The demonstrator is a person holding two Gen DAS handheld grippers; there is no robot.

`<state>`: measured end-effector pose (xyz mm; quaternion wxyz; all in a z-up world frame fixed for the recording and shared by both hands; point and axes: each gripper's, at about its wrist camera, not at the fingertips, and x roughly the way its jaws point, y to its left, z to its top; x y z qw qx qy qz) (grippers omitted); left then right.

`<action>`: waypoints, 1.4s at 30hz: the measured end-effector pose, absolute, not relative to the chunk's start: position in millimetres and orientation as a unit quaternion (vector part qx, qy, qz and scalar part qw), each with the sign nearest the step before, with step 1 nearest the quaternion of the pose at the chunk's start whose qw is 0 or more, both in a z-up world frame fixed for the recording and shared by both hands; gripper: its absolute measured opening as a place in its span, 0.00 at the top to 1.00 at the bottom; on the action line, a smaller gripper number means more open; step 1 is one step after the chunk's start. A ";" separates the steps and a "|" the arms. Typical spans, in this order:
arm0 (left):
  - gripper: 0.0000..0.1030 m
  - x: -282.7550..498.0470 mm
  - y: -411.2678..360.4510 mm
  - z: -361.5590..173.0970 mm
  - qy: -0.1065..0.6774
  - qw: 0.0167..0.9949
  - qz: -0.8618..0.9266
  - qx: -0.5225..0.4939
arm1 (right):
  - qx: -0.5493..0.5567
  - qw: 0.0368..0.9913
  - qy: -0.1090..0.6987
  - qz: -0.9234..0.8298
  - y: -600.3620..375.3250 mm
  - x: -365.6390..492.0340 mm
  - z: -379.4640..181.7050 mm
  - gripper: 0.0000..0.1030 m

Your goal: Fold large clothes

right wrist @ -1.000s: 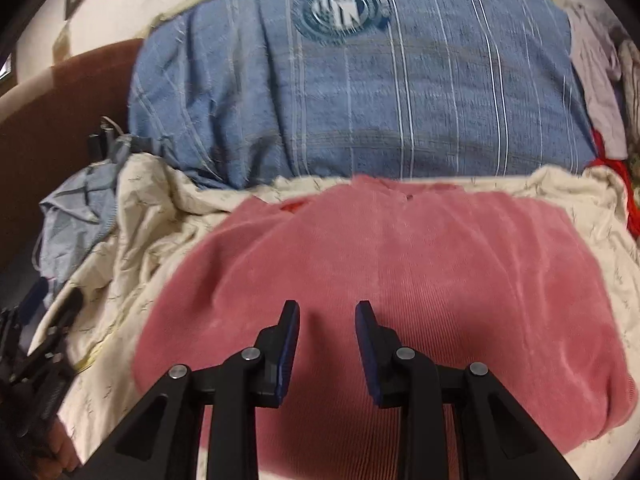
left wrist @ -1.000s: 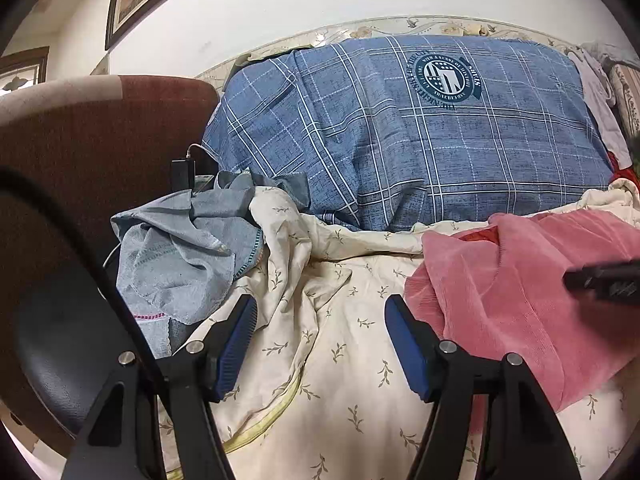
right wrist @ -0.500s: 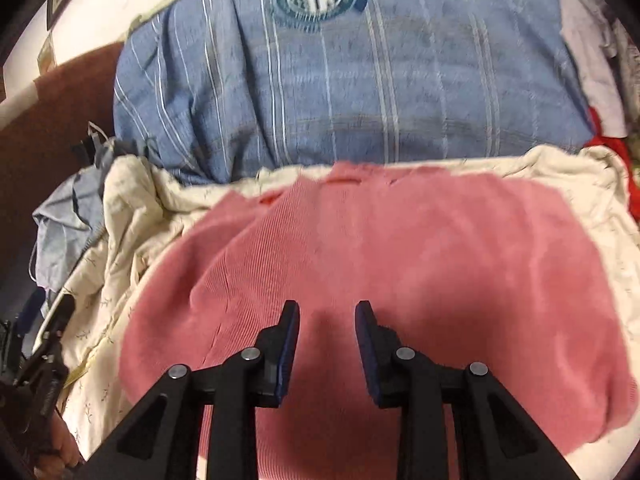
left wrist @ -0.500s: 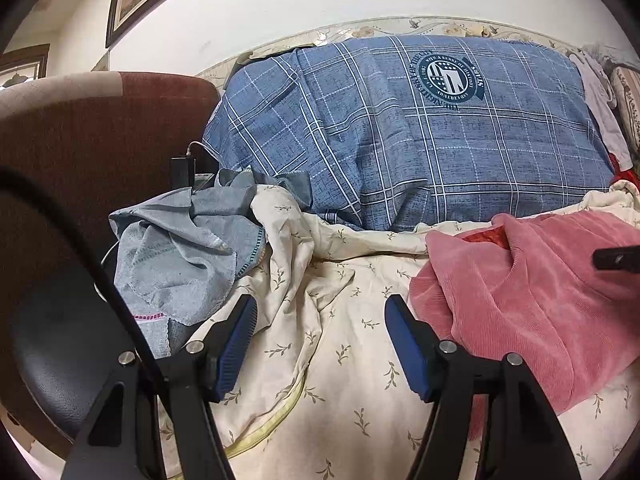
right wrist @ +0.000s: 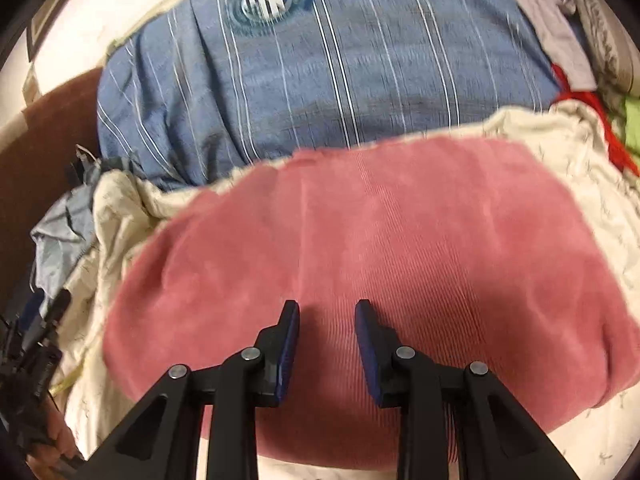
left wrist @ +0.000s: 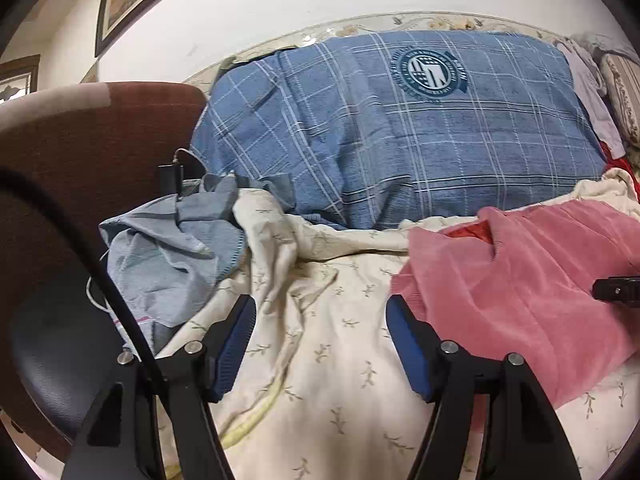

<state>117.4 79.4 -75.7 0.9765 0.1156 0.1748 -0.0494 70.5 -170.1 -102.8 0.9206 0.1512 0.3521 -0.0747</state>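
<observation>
Ribbed, matt pink garment fills the frame's centre, soft like corduroy. Above it, woven blue checked pillow; lower left, a glossy black leathery seat.

Left gripper wide apart over cream leaf-print sheet; pink corduroy garment just right of the right finger; crumpled grey-blue cloth left; blue plaid pillow behind; tip of right gripper at the right edge
</observation>
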 end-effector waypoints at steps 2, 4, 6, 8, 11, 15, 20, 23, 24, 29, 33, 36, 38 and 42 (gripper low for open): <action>0.33 115.4 72.9 -76.6 0.173 0.976 -0.051 0.122 | 0.148 0.923 0.349 -0.068 -172.3 68.7 -105.7 0.68; 0.33 114.2 67.5 -77.1 0.175 0.975 -0.055 0.123 | 0.148 0.928 0.336 -0.062 -175.0 60.6 -99.7 0.68; 0.32 112.1 63.6 -76.3 0.176 0.975 -0.065 0.119 | 0.143 0.935 0.319 -0.066 -179.7 51.0 -92.8 0.68; 0.29 110.8 57.0 -76.4 0.176 0.975 -0.074 0.118 | 0.131 0.940 0.302 -0.085 -184.7 43.0 -86.2 0.68; 0.28 113.7 43.4 -83.4 0.182 0.971 -0.086 0.126 | 0.110 0.944 0.283 -0.129 -198.1 34.4 -81.6 0.62; 0.28 132.4 20.1 -113.0 0.245 0.951 -0.084 0.169 | 0.113 0.925 0.312 -0.183 -216.9 43.9 -105.4 0.19; 0.28 128.3 18.7 -111.7 0.230 0.955 -0.083 0.169 | 0.065 0.935 0.294 -0.188 -203.8 40.0 -105.0 0.19; 0.28 124.4 22.3 -107.5 0.223 0.957 -0.083 0.164 | 0.050 0.943 0.270 -0.190 -194.0 34.3 -97.9 0.19; 0.28 124.2 23.0 -106.7 0.221 0.958 -0.082 0.165 | 0.040 0.944 0.265 -0.193 -189.9 35.3 -95.5 0.19; 0.28 121.5 24.3 -102.4 0.213 0.959 -0.082 0.165 | -0.003 0.946 0.245 -0.214 -172.8 28.4 -86.3 0.19; 0.28 119.5 26.5 -99.6 0.209 0.960 -0.081 0.165 | -0.020 0.946 0.236 -0.223 -165.5 24.3 -81.6 0.19; 0.28 117.0 30.2 -96.0 0.207 0.962 -0.079 0.162 | -0.024 0.946 0.231 -0.224 -161.4 22.0 -79.1 0.19; 0.28 115.3 32.3 -93.9 0.205 0.962 -0.076 0.162 | -0.029 0.947 0.229 -0.224 -159.2 21.3 -77.7 0.19; 0.28 113.8 35.1 -91.2 0.205 0.963 -0.074 0.159 | -0.030 0.948 0.227 -0.221 -156.6 20.8 -76.5 0.19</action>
